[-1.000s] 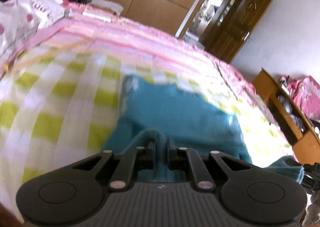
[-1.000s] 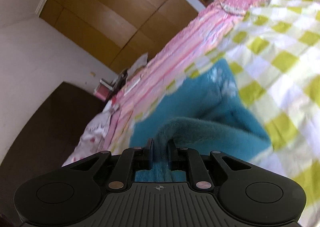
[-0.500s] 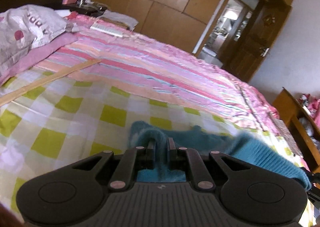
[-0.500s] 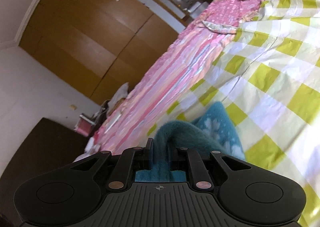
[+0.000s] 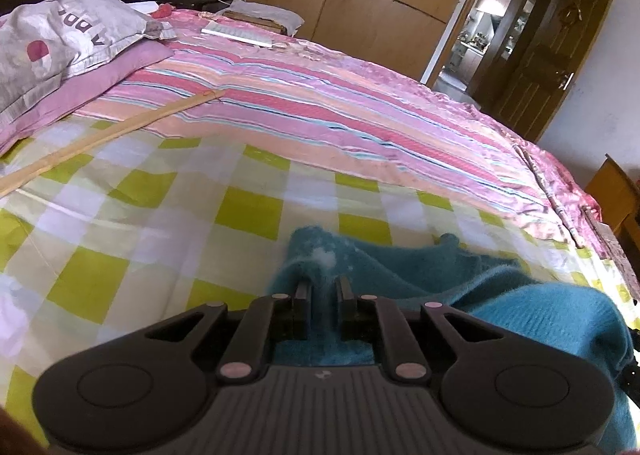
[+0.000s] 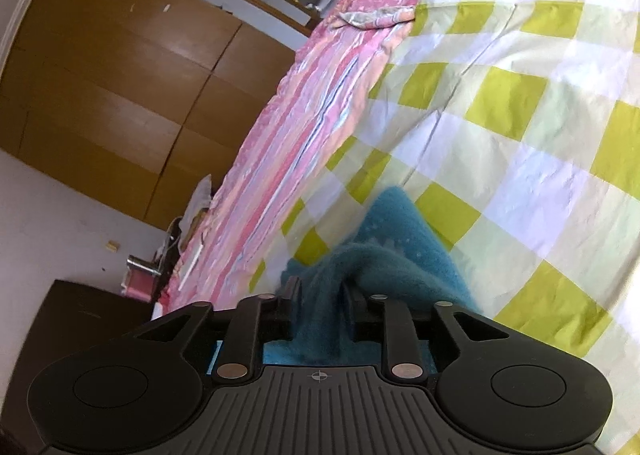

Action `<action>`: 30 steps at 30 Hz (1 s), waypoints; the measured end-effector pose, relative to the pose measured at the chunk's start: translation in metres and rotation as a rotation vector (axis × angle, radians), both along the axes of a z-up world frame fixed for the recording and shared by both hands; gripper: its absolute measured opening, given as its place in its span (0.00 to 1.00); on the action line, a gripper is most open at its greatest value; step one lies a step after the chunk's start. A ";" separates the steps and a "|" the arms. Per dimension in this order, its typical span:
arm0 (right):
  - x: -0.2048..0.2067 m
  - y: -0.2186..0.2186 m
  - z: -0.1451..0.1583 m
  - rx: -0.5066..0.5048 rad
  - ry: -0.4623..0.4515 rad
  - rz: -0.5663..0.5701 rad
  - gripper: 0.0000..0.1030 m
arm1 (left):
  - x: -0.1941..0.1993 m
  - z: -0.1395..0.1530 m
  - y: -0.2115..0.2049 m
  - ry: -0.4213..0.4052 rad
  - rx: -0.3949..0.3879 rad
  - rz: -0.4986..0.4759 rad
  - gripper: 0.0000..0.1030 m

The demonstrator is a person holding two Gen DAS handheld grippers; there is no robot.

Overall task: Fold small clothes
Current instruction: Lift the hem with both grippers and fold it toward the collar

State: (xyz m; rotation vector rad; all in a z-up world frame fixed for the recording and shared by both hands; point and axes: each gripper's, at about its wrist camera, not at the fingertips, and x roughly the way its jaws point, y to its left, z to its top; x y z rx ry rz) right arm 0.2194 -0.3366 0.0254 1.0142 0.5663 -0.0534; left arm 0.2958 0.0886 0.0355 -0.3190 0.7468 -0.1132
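Both grippers have carried the teal sweater (image 5: 500,295) forward and down onto the near part of the checked sheet (image 5: 160,215). The left gripper (image 5: 323,287) still pinches its fuzzy edge. The right gripper (image 6: 320,291) has just been opening with cloth between its jaws, so this fold looks nearly laid.
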 end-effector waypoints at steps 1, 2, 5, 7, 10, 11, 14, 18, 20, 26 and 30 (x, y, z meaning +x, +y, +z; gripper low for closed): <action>0.001 -0.001 0.001 0.000 -0.006 0.000 0.28 | -0.001 0.001 0.000 -0.001 -0.001 0.005 0.18; 0.000 -0.002 0.002 0.000 -0.014 0.000 0.29 | -0.001 0.002 -0.001 0.001 -0.003 0.011 0.19; -0.002 -0.005 0.009 -0.024 -0.043 -0.022 0.44 | 0.001 0.003 0.001 0.012 -0.020 0.025 0.21; -0.006 -0.009 0.015 -0.049 -0.068 -0.037 0.49 | 0.001 0.004 0.003 0.019 -0.049 0.030 0.23; -0.009 -0.011 0.022 -0.118 -0.071 -0.031 0.49 | 0.001 0.007 0.003 0.014 -0.072 0.032 0.26; -0.009 -0.009 0.024 -0.164 -0.065 -0.020 0.49 | 0.001 0.008 0.003 0.011 -0.075 0.034 0.28; -0.007 0.000 0.027 -0.306 -0.041 0.013 0.49 | 0.002 0.009 0.001 0.011 -0.078 0.044 0.30; 0.003 0.009 0.022 -0.395 -0.004 0.056 0.49 | 0.005 0.008 0.000 0.026 -0.065 0.036 0.31; 0.010 0.015 0.020 -0.447 0.022 0.090 0.49 | 0.007 0.008 0.002 0.031 -0.072 0.037 0.31; 0.019 0.028 0.019 -0.614 0.084 0.132 0.19 | 0.014 0.009 0.011 0.055 -0.142 0.061 0.33; 0.015 0.016 0.017 -0.583 0.100 0.107 0.10 | 0.015 0.011 0.011 0.052 -0.136 0.076 0.36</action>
